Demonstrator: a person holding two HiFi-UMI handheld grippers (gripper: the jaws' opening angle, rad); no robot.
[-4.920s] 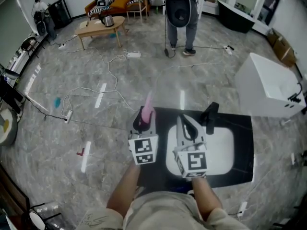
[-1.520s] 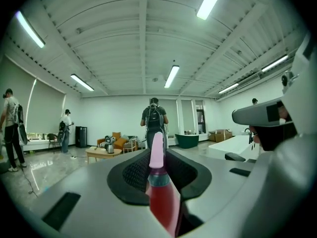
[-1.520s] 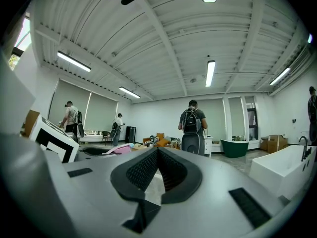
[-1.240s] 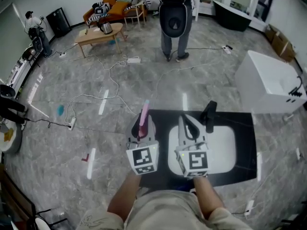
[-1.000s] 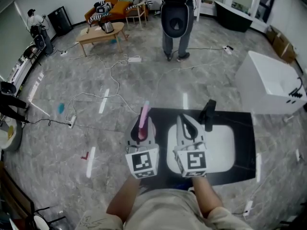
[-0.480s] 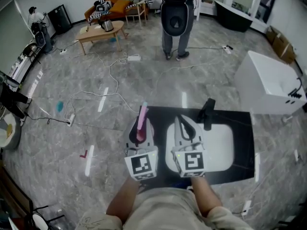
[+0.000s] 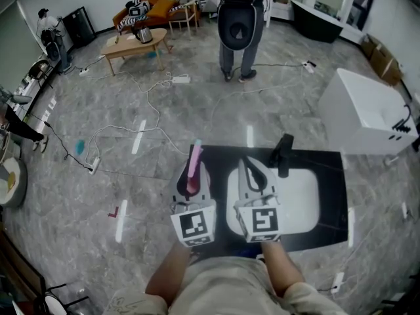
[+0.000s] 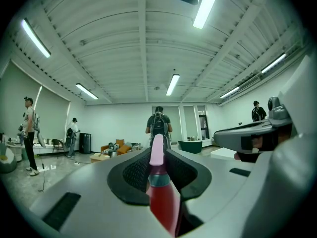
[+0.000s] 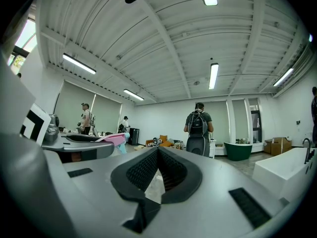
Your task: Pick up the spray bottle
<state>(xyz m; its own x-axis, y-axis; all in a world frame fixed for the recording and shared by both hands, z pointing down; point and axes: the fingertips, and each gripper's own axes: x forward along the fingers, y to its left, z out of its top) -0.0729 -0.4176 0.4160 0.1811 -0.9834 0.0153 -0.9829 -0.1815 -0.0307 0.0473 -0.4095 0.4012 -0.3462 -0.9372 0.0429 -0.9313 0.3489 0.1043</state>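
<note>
The spray bottle [image 7: 194,163] has a red body, a grey collar and a pink top. It lies level between the jaws of my left gripper [image 7: 191,174], which is shut on it. In the left gripper view the bottle [image 8: 161,198] fills the gap of the left gripper [image 8: 157,157] and its pink top sticks out past the tips. My right gripper [image 7: 249,170] hangs beside it over the white sink, jaws together with nothing in them. The right gripper view shows the right gripper [image 9: 157,153] with its tips meeting, and the bottle's pink top [image 9: 115,140] at the left.
Below the grippers is a black counter [image 7: 331,176] with a white sink [image 7: 302,192] and a black faucet [image 7: 283,153]. A white bathtub [image 7: 367,120] stands at the right. A person with a backpack [image 7: 238,18] stands ahead. Cables [image 7: 152,100] run over the floor, and a low table [image 7: 134,41] stands far left.
Both grippers keep their place and the bottle stays in the left one. Only people at the left edge of the room have shifted.
</note>
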